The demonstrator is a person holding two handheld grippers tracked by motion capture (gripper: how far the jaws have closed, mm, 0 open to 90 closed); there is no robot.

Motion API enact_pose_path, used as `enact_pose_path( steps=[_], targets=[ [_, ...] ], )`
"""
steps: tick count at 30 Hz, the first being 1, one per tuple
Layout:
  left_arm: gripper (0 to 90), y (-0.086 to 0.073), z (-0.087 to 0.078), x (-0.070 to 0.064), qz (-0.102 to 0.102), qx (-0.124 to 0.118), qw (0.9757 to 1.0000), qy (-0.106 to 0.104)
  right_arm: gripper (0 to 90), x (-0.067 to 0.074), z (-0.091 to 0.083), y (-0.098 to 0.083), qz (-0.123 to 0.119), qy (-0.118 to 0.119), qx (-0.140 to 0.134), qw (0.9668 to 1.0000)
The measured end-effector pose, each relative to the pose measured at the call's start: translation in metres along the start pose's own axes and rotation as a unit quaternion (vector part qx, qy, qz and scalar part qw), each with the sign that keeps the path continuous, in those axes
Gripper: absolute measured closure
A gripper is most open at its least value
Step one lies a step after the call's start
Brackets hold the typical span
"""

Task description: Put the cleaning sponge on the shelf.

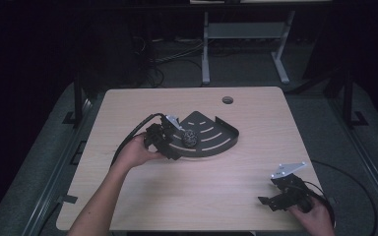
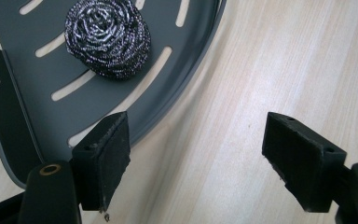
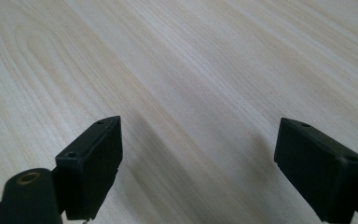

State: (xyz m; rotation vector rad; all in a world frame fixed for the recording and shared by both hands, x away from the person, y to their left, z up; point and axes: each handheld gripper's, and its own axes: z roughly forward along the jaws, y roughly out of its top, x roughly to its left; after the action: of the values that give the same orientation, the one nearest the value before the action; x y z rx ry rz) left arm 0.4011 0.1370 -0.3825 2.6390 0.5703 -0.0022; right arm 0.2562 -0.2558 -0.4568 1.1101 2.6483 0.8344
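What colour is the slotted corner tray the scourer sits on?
Dark grey, with pale slots; the tray shows best in the left gripper view, under the silvery steel scourer.

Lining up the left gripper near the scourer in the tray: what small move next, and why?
Probably ease the left gripper forward over the tray rim toward the steel scourer. Its jaws stand open with nothing between them, and the scourer lies ahead of them, untouched, on the slotted tray.

- A light wooden table (image 1: 216, 187) stands in a dark room.
- The table has a small round hole (image 1: 227, 100) near its far edge.
- Behind it, a grey desk frame (image 1: 246, 34) stands on the floor.
- Dark cables (image 1: 170, 61) lie on the floor there.
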Motion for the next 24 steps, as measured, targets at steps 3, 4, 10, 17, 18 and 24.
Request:
enact_pose_path(
  steps=[3, 4, 10, 17, 18, 24],
  targets=[
    [22.7, -0.002, -0.001, -0.002, 0.001, 0.005, 1.0, 0.001, 15.0, 0.0, 0.001, 0.0, 0.0, 0.001, -0.001, 1.0],
    [22.7, -0.003, -0.001, -0.004, 0.004, 0.005, 1.0, 0.002, 15.0, 0.001, 0.001, 0.0, -0.001, 0.001, -0.001, 1.0],
    [22.8, -0.006, -0.004, -0.008, 0.008, -0.002, 1.0, 0.005, 15.0, 0.001, 0.001, 0.001, -0.003, 0.001, 0.0, 1.0],
    [22.7, -0.014, -0.007, -0.015, 0.01, -0.004, 0.9999, 0.007, 15.0, 0.001, 0.0, 0.0, 0.002, 0.001, -0.001, 1.0],
    [22.8, -0.014, -0.007, -0.016, 0.01, -0.003, 0.9999, 0.007, 15.0, 0.002, 0.001, 0.0, 0.003, 0.001, -0.001, 1.0],
    [22.9, -0.023, -0.009, -0.021, 0.005, -0.014, 0.9999, 0.007, 15.0, 0.002, 0.002, 0.0, 0.0, 0.002, -0.001, 1.0]
  ],
)
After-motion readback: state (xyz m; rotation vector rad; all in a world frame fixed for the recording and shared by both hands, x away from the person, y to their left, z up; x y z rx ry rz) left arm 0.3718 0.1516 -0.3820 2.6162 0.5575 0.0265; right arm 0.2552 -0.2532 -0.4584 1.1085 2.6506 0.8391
